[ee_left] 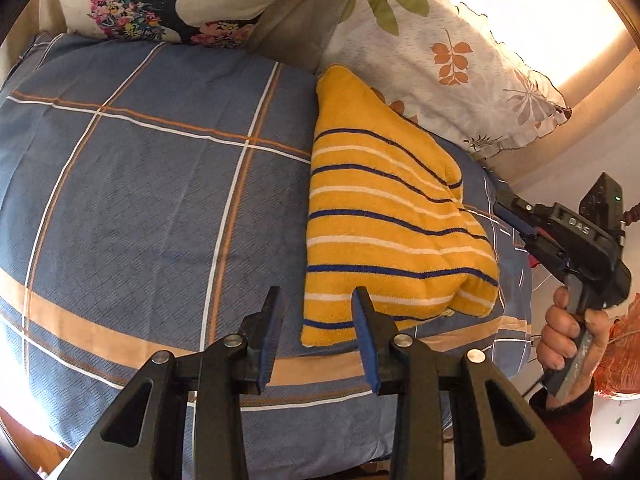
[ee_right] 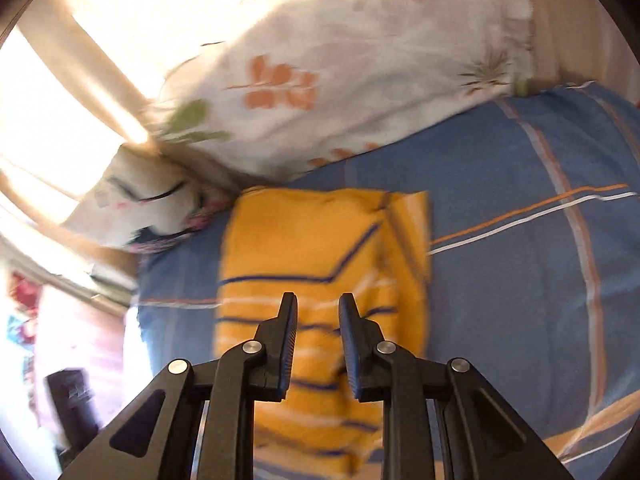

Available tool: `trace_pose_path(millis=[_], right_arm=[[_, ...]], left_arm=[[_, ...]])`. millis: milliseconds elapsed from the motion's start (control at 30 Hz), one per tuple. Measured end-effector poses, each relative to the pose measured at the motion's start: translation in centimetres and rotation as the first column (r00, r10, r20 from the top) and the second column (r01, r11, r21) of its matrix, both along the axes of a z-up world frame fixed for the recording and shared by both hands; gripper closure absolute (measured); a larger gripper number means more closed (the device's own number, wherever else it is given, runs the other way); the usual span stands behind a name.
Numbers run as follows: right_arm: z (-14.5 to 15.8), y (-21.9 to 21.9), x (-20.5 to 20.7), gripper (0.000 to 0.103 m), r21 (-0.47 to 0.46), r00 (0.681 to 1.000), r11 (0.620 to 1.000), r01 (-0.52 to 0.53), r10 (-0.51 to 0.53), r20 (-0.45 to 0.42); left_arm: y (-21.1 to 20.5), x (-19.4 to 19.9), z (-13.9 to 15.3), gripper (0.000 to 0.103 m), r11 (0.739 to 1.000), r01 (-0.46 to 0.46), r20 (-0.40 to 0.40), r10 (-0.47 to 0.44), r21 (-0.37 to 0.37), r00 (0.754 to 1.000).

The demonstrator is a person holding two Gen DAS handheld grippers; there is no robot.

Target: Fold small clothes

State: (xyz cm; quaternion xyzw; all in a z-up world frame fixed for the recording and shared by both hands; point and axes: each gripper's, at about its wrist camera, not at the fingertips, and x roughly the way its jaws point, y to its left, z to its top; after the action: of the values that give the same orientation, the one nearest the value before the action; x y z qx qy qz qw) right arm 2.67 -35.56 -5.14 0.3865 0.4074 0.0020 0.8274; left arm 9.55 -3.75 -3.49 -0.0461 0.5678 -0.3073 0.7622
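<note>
Yellow striped garment (ee_left: 384, 224) lies folded on the bed (ee_left: 140, 184). Left tongs (ee_left: 318, 320) and right tongs (ee_right: 318, 336) both spread, holding nothing.

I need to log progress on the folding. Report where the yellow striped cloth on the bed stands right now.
Done: the yellow terry cloth with blue and white stripes lies folded over on the blue plaid bedsheet, a layer doubled along one side. In hand: nothing; the left gripper and right gripper are both open, above the cloth. Left: judging by its uneven, lumpy outline, probably another fold or some squaring up.
</note>
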Motion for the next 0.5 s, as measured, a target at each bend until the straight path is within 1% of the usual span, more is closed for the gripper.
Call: trace_pose_path(millis=[33,67,100,133,167,200,233,267,300,367,433,500], right_arm=[[0.1,0.9,0.1,0.08,0.03,0.999,0.999,-0.036,0.036,0.022],[-0.2,2.2,0.3,0.08,0.059,0.996,0.995,-0.084,0.083,0.025],[-0.9,3.1,0.5,0.08,0.074,0.993,0.99,-0.118,0.118,0.008],[-2.2,3.9,0.7,0.08,0.077,0.988,0.986,-0.146,0.149,-0.033],[-3.2,4.5,0.8,0.083,0.053,0.984,0.987,-0.15,0.155,-0.089],[-4.7,4.6,0.8,0.088,-0.005,0.976,0.99,-0.137,0.134,-0.174],[-5.8,4.5,0.5,0.103,-0.05,0.968,0.991,-0.126,0.112,-0.227],[-6.8,4.1,0.0,0.103,-0.08,0.963,0.991,-0.105,0.081,-0.259],[-7.5,3.5,-0.6,0.103,-0.063,0.963,0.995,-0.079,0.06,-0.261],[-7.9,2.8,-1.6,0.103,0.005,0.97,0.999,-0.04,0.04,-0.24],[-7.7,3.1,-1.6,0.103,-0.007,0.97,0.999,-0.047,0.044,-0.238],[-7.4,3.8,-1.8,0.103,-0.037,0.969,0.998,-0.059,0.049,-0.24]], left_arm=[[-0.6,0.0,-0.2,0.069,1.0,0.003,-0.005,-0.003,-0.001,1.0],[-1.0,0.0,-0.4,0.069,1.0,0.007,-0.014,-0.007,-0.006,1.0],[-1.4,0.0,-0.6,0.069,1.0,0.01,-0.024,-0.01,-0.01,1.0],[-1.7,0.0,-0.7,0.069,1.0,0.014,-0.031,-0.014,-0.011,0.999],[-2.0,-0.2,-0.8,0.069,1.0,0.024,-0.033,-0.024,-0.009,0.999],[-2.4,-0.3,-0.7,0.069,0.999,0.037,-0.027,-0.037,-0.005,0.999],[-2.7,-0.4,-0.5,0.069,0.999,0.05,-0.013,-0.05,0.002,0.999],[-3.1,-0.5,-0.4,0.068,0.998,0.061,0.004,-0.061,0.011,0.998],[-3.5,-0.5,-0.2,0.066,0.997,0.071,0.019,-0.071,0.021,0.997],[-4.4,-0.4,-0.3,0.055,0.995,0.089,0.037,-0.091,0.039,0.995],[-5.3,-0.1,-1.0,0.054,0.993,0.106,0.039,-0.108,0.059,0.993],[-6.0,0.2,-2.3,0.054,0.991,0.108,0.012,-0.109,0.083,0.994]])
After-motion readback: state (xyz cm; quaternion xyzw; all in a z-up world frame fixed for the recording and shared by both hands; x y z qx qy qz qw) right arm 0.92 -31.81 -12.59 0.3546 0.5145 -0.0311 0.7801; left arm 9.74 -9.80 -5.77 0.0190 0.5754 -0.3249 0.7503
